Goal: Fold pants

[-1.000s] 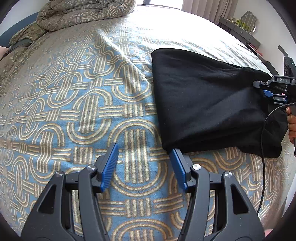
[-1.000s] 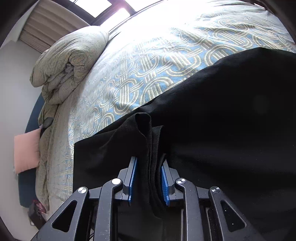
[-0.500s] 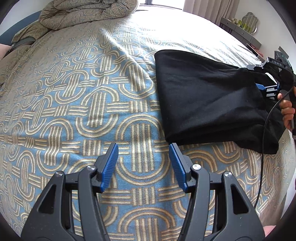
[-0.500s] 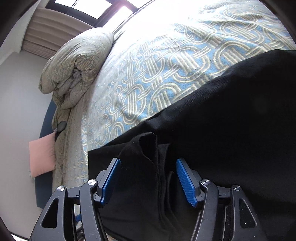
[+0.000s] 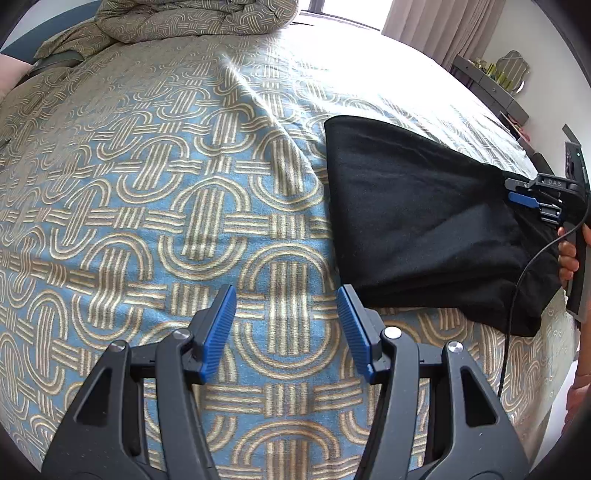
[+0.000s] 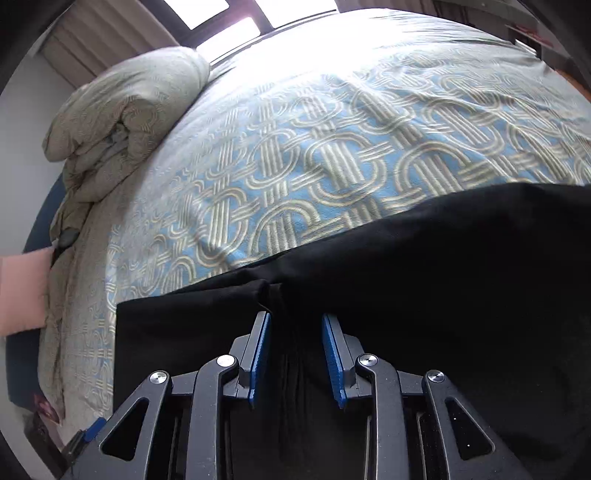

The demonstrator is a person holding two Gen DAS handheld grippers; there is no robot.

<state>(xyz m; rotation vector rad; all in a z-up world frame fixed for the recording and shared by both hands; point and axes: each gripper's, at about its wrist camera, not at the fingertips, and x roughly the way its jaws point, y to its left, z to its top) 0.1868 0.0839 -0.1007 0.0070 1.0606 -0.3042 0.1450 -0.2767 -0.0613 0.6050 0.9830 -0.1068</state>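
The black pants (image 5: 424, 221) lie folded into a wide slab on the right part of a blue and beige patterned bedspread (image 5: 184, 221). My left gripper (image 5: 286, 290) hovers open over bare bedspread just left of the pants' near corner, nothing between its blue pads. My right gripper (image 5: 532, 195) sits at the pants' right edge, held by a person's hand (image 5: 569, 254). In the right wrist view, the right gripper (image 6: 295, 315) has its jaws closing on a raised ridge of the pants (image 6: 443, 277), and the pads pinch that fabric.
A rumpled duvet (image 5: 184, 18) is piled at the head of the bed, also visible as the duvet (image 6: 122, 110) beside a pink pillow (image 6: 22, 288). A shelf (image 5: 491, 81) lines the right wall. A black cable (image 5: 517, 295) hangs over the bed's right edge.
The right gripper let go of the bunched fabric, spread wide, then came back narrow around a lower ridge of the pants. The left gripper stayed open in about the same place.
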